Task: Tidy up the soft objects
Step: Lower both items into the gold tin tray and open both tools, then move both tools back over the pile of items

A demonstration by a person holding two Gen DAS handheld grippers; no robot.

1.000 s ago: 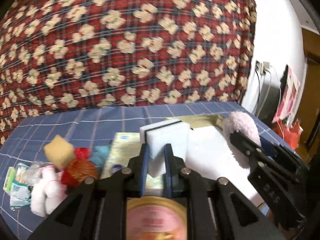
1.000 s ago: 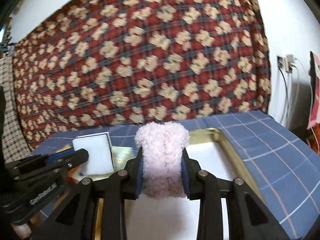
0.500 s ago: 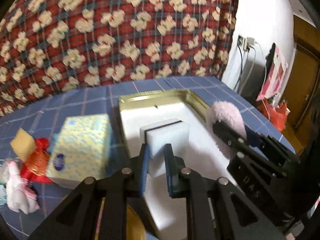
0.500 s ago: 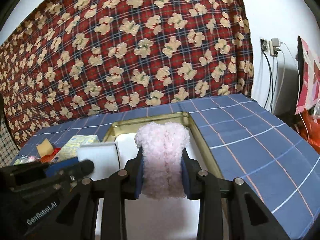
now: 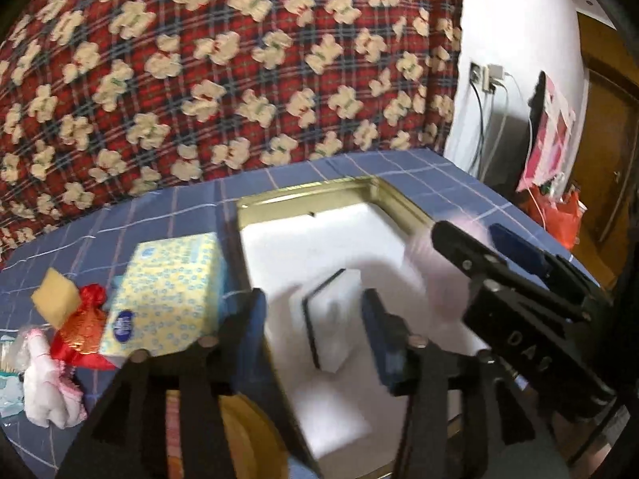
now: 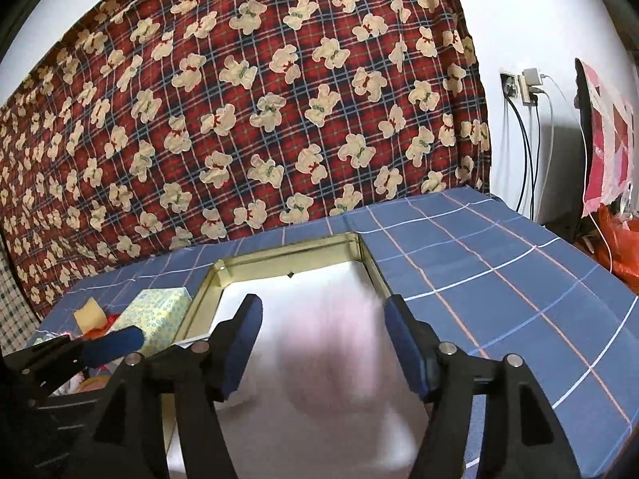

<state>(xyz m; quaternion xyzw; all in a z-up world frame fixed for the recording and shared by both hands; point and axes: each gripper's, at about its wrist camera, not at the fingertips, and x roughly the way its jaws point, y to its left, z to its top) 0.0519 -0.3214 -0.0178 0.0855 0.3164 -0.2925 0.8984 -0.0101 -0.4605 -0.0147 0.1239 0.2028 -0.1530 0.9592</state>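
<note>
Left wrist view: we are holding our left hand-held gripper [image 5: 315, 319] spread wide, with the white sponge [image 5: 331, 315] lying loose between its fingers inside the gold tin [image 5: 303, 195]. At nine o'clock the tissue pack [image 5: 163, 295], yellow sponge [image 5: 54, 295] and red pouch [image 5: 82, 331] are waiting on the bench [image 5: 167, 211].

Right wrist view: we are keeping our right hand-held gripper [image 6: 323, 331] open too, the pink fluffy thing [image 6: 331, 351] blurring in the tin at six o'clock. Nothing is blocking us.

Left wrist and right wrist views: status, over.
Left gripper open, white sponge loose in gold tin. Right gripper open, pink fluffy piece blurred between fingers. Nothing blocking.
</note>
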